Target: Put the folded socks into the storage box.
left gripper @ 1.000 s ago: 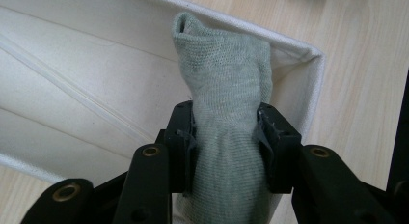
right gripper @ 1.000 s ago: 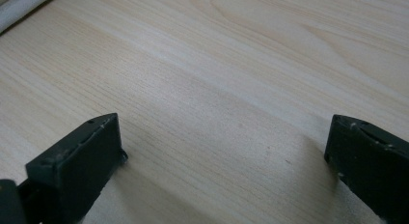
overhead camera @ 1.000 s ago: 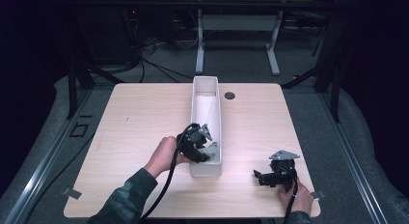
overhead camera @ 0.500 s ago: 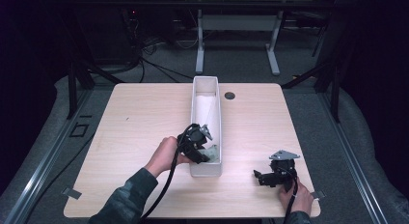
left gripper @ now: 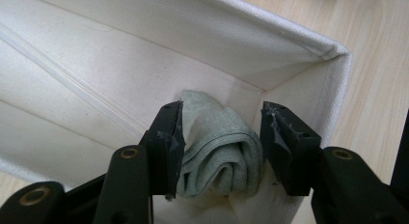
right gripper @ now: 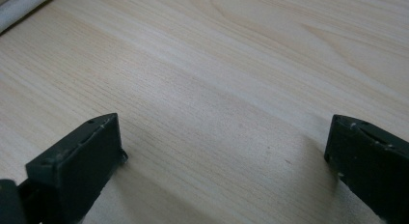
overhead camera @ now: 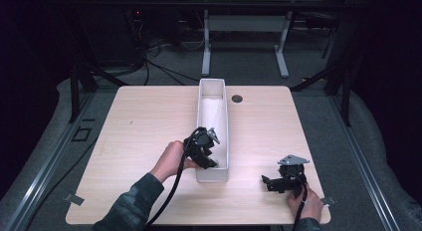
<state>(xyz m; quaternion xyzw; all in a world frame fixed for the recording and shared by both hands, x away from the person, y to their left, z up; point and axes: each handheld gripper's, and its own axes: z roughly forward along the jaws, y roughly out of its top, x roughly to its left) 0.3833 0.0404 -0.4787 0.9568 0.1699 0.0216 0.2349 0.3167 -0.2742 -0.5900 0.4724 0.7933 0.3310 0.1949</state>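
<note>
Dark room with cables on the floor and another desk at the back, and in the middle a light wood table (overhead camera: 139, 141) with a long narrow white fabric bin (overhead camera: 223, 116) standing on it lengthwise, plus a small dark round grommet (overhead camera: 237, 98) in the tabletop just beside the bin's far end. The left gripper (overhead camera: 211, 159) is dipped into the near end of the bin, held by the person's left hand (overhead camera: 171, 160) coming in from the bottom edge. In the left gripper view you can see a folded pale green cloth (left gripper: 219, 147) tucked right into the bin's corner, sitting between the two black jaws. The jaws have just been opening: one pad looks like it's touching the cloth's edge, the other stands clear of it with a gap, so it's let go, not squeezing. The cloth rests on the bin's floor against the end wall. The right gripper (overhead camera: 266, 182) sits low over the bare table near the front right corner, well apart from the bin, in the right hand (overhead camera: 308, 205), jaws spread wide with nothing but wood grain between them.
</note>
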